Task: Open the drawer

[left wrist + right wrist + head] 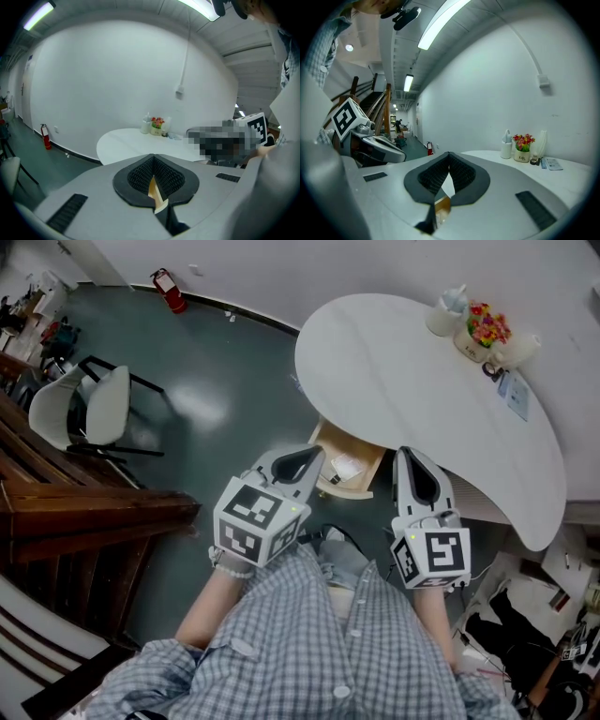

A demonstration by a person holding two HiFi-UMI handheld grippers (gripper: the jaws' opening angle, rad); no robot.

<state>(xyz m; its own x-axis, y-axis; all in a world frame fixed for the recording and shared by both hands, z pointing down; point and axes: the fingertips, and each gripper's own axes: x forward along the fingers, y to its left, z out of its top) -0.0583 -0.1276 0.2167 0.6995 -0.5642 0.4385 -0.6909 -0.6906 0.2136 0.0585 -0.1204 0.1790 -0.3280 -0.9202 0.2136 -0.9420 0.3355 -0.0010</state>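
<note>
A pale wooden drawer (349, 468) juts out, pulled open, from under the near edge of the round white table (403, 381); a white slip lies inside it. Both grippers hover above the drawer, close to the person's chest, touching nothing. My left gripper (302, 461) is shut and empty, just left of the drawer. My right gripper (418, 467) is shut and empty, just right of it. In the left gripper view the left gripper (153, 160) points toward the table (136, 140). In the right gripper view the right gripper (449, 157) shows a sliver of the drawer (440, 206) through its pads.
On the table's far side stand a white bottle (450, 310), a flower pot (486, 329) and small items. A white chair (89, 409) and dark wooden stairs (75, 512) are at the left. A fire extinguisher (169, 289) stands by the wall. Clutter fills the lower right floor.
</note>
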